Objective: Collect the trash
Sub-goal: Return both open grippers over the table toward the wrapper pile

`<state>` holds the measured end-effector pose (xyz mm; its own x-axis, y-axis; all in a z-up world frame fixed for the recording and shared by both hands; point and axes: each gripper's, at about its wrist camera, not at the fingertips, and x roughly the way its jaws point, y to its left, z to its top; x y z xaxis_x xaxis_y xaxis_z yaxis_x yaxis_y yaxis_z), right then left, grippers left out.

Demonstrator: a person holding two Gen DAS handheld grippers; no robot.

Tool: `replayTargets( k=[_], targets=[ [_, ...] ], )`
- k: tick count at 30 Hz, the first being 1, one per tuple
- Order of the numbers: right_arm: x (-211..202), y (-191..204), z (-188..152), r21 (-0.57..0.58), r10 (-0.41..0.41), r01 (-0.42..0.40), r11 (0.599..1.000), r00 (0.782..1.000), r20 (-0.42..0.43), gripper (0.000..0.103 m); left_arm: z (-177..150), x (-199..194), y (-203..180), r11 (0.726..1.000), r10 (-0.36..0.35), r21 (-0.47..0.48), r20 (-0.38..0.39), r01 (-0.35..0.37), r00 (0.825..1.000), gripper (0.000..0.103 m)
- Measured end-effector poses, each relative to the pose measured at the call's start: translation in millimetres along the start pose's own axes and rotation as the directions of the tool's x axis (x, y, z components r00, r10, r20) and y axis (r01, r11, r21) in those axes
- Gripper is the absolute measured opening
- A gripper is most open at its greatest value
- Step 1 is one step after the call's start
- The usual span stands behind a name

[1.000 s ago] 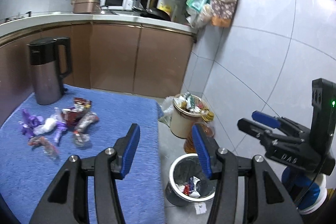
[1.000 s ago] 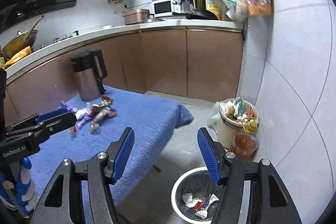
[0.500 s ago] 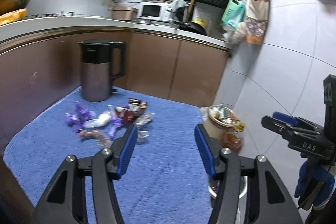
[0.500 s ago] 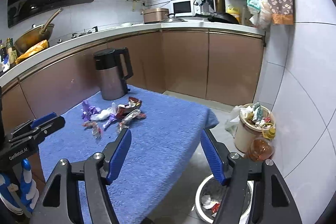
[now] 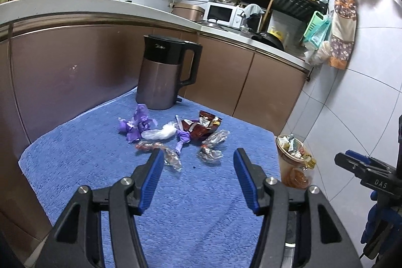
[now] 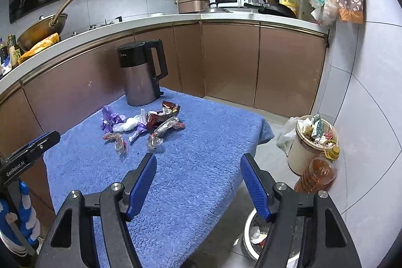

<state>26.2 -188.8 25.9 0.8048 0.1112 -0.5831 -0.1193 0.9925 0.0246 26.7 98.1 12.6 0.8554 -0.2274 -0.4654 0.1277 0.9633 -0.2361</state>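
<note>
A: Where's the trash?
B: Wrappers (image 5: 173,137) clustered mid-table (image 5: 75,167), just in front of the kettle (image 5: 163,72) at the far edge; bare cloth toward the near edge.
A: Grippers?
B: Left gripper (image 5: 197,181) and right gripper (image 6: 198,183) both spread wide, holding nothing, touching nothing.

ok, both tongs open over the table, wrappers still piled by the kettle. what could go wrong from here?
1. The wrappers lie bunched and overlapping, so the left tongs may pinch several and shed one.
2. The kettle stands just behind the pile; overreaching could nudge it.
3. The steel bin sits on the floor past the table edge, so a loose wrapper may miss it.
</note>
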Motion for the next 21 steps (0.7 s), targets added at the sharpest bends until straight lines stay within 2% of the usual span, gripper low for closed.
replayTargets(
  k=[13, 21],
  targets=[
    [28, 9, 1, -0.023, -0.025, 0.024, 0.999, 0.998, -0.06, 0.067, -8, 28, 19, 0.999, -0.011, -0.044, -0.062, 0.009, 0.998, 0.056],
    [57, 19, 7, -0.052, -0.013, 0.008, 0.999, 0.995, -0.102, 0.067, -11, 54, 39, 0.997, 0.007, -0.076, -0.112, -0.016, 0.994, 0.056]
  ],
)
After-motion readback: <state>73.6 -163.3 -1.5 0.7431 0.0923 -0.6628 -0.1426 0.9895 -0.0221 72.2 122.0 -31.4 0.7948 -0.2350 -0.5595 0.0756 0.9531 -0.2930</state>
